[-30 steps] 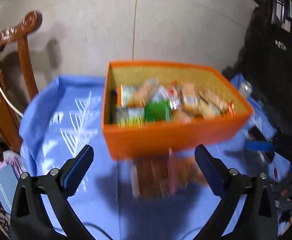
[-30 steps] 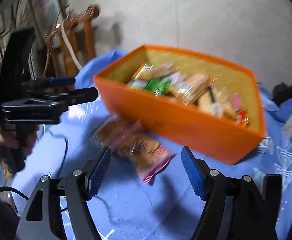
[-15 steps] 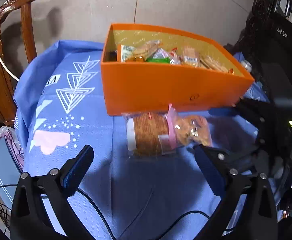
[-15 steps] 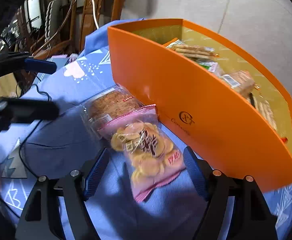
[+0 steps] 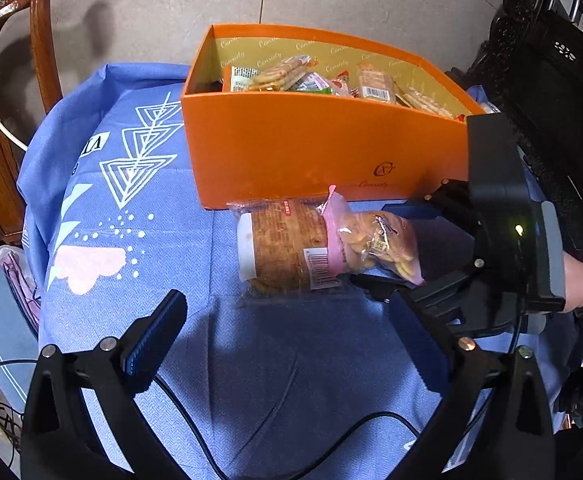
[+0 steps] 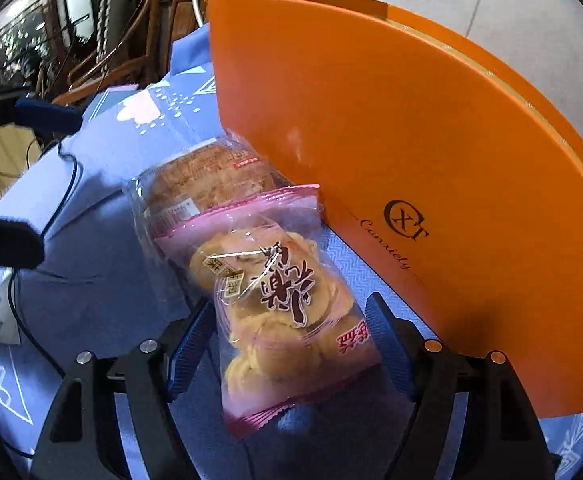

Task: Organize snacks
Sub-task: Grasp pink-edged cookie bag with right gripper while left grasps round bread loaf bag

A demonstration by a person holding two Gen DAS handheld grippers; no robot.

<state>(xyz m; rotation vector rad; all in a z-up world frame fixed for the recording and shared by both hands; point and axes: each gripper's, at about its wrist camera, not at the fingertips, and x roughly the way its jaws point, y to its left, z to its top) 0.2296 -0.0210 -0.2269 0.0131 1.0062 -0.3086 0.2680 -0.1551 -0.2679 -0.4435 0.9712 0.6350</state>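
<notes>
Right wrist view: pink bag (image 6: 287,312) lies lengthwise between the right gripper's (image 6: 291,344) spread fingers, pads not yet pressing

Its long axis runs away from that gripper toward the brown pack (image 6: 207,180) it overlaps, both on the bench (image 5: 251,380) just beside the orange box's (image 6: 431,180) wall; the right hand is far nearer, while the left gripper (image 5: 291,344) hangs spread and empty, well short of the bag
</notes>
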